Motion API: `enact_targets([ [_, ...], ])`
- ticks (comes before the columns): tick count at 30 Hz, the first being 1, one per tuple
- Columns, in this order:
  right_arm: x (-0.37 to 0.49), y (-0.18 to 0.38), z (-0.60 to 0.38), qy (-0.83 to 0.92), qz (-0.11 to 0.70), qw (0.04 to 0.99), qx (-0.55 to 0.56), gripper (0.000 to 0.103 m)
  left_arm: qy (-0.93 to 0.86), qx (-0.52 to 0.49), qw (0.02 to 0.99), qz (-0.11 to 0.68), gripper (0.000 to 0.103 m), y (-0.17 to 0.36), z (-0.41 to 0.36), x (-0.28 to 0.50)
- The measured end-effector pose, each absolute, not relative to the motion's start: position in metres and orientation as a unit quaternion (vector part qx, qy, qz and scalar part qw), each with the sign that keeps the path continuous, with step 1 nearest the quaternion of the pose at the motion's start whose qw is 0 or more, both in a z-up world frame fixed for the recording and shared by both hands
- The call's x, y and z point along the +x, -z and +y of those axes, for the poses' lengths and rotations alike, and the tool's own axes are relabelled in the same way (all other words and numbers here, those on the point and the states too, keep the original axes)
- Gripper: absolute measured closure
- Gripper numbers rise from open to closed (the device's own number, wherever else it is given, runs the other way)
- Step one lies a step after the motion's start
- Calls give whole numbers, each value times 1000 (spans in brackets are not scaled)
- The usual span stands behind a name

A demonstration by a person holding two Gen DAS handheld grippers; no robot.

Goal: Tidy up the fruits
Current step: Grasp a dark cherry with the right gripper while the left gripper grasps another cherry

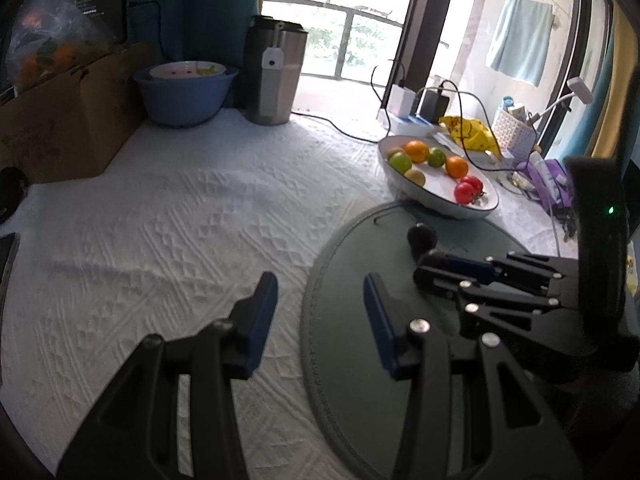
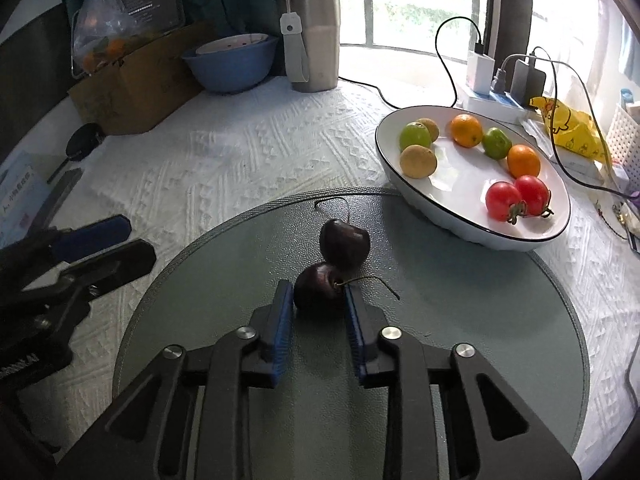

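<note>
1. The right gripper [image 2: 318, 306] is seen low over the grey-green round mat [image 2: 460, 320]. Its blue pads [image 2: 282, 316] are closed on the near cherry [image 2: 318, 290], one pad touching each side of the fruit. The cherry's stem curves off to the right, over the right pad.
2. The far cherry [image 2: 344, 242] lies on the mat just beyond the near one, touching it or very nearly so; which cannot be told. Its stem arches up and to the left.
3. The left gripper [image 1: 320, 312] is held above the left edge of the mat, partly over the white textured cloth [image 1: 160, 220] that covers the desk. Its jaws stand apart with nothing between them.
4. In the left wrist view, the right gripper is seen from the side over the mat, with the dark cherries at its tip.
5. The white oval plate [image 2: 440, 216] with a dark rim sits at the far right edge of the mat. In it are noted two red tomatoes [image 2: 516, 198] touching each other at the near end, two oranges [image 2: 466, 130], two green fruits [image 2: 416, 136] and two brownish-yellow fruits [image 2: 418, 162].
6. Behind the plate, a white power strip [image 2: 488, 100] with chargers and black cables is seen, and a yellow bag [image 2: 568, 128] to its right.
7. At the far side of the desk stand a steel tumbler [image 2: 316, 36], a blue bowl [image 2: 232, 64] with a plate inside it, and a cardboard box [image 2: 136, 84] with a clear bag of oranges on top.
</note>
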State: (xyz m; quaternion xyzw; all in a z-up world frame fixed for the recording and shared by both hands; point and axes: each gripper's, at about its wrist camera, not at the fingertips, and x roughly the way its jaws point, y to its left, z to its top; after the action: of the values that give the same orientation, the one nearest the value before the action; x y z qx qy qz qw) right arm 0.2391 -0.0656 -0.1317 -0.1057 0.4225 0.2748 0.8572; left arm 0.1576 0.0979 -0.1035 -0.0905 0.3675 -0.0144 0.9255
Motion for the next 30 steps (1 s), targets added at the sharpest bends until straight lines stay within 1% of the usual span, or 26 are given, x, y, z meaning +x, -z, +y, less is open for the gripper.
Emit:
enact_targets([
  [10, 237, 127, -83, -282, 415, 860, -91, 76, 15, -71, 923, 378, 57, 104, 79, 171],
  [20, 241, 114, -125, -267, 400, 874, -66, 76, 37, -50, 920, 388, 57, 101, 43, 191],
  [30, 259, 110, -173, -246, 397, 883, -39, 76, 39, -42, 904, 424, 57, 114, 9, 229],
])
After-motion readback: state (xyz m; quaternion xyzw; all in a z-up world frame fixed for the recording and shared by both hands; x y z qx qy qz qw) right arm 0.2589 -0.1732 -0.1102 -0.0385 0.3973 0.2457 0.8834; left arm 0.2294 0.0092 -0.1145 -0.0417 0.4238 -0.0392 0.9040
